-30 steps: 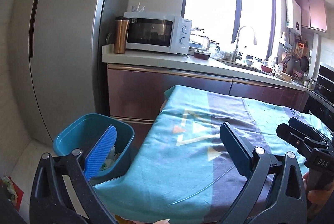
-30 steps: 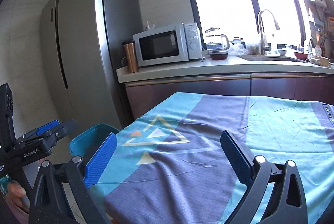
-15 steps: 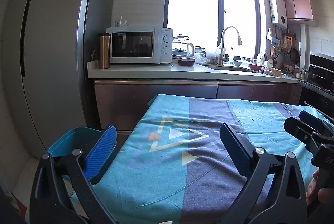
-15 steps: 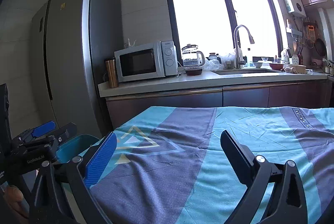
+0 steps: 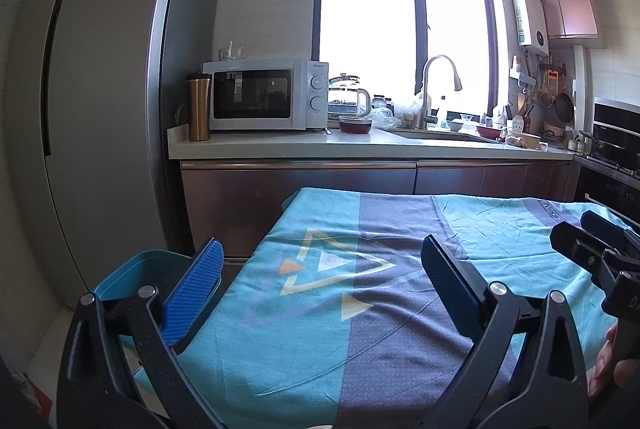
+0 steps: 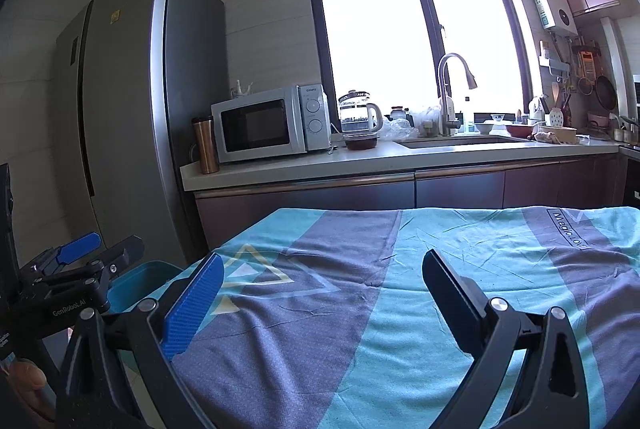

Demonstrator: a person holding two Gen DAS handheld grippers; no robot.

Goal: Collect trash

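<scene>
Both grippers hang level over the near edge of a cloth-covered table, and both are empty. The left gripper has its jaws spread wide, one ribbed blue pad and one black pad, nothing between them but open air above the cloth. The right gripper looks the same: jaws far apart, gripping nothing.

The cloth is a soft woven sheet in broad teal and slate-purple bands, lightly creased, printed with nested triangle outlines in cream, white and orange. It lies bare; no loose scrap shows on it in either view.

Low at the left, tucked beside the table's corner, sits the teal plastic trash bin, rounded rim, smooth walls, its inside hidden behind the left gripper's blue pad. From the right wrist view it peeks out behind the left gripper's black frame.

Far across, a pale stone worktop carries a boxy white microwave, a copper-toned metal tumbler, a glass kettle and a curved steel tap. A tall brushed-grey fridge fills the left.
</scene>
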